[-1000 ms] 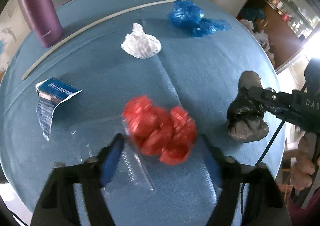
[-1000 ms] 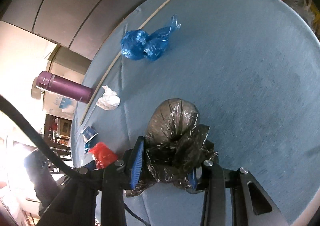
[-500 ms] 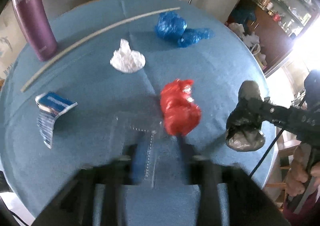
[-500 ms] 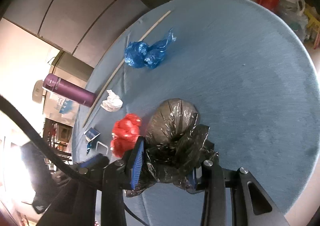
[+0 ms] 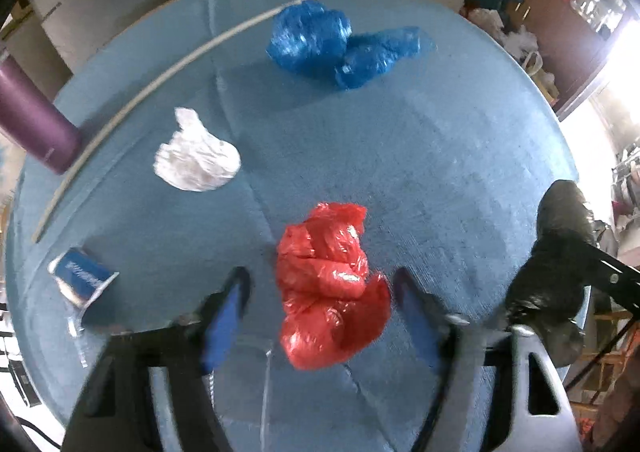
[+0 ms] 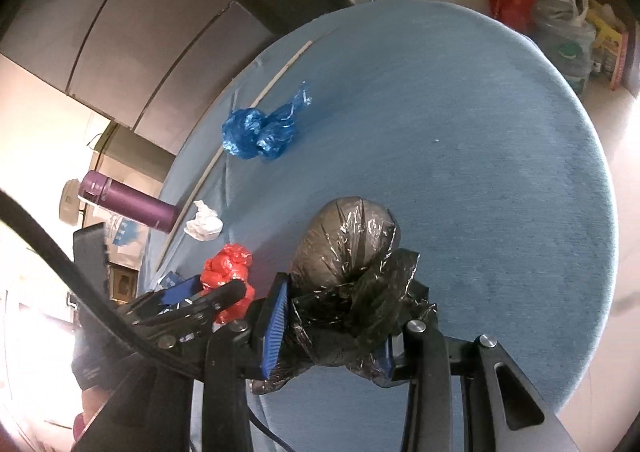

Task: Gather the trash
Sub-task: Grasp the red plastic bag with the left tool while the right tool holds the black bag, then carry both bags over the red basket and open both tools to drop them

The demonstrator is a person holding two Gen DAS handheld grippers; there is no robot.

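Note:
A crumpled red plastic bag (image 5: 328, 288) lies on the round blue table (image 5: 460, 156), between the open fingers of my left gripper (image 5: 320, 304); the jaws stand wide on either side, not touching it. My right gripper (image 6: 332, 328) is shut on a black plastic bag (image 6: 348, 264) at the table's right edge; that bag shows in the left wrist view (image 5: 556, 264) too. A blue plastic bag (image 5: 336, 44) lies at the far side, a crumpled white tissue (image 5: 196, 156) at the left. The red bag (image 6: 228, 276) also shows in the right wrist view.
A purple flask (image 5: 32, 116) stands at the far left beside a long white stick (image 5: 160, 80). A blue-and-white wrapper (image 5: 80, 276) lies near the left edge. A clear plastic piece (image 5: 256, 372) lies under my left gripper. Bags stand on the floor (image 6: 560, 24).
My left gripper's jaws closed and then opened wide again as it swung right; the red bag now lies lengthwise between them. The right gripper kept hold of the black bag.

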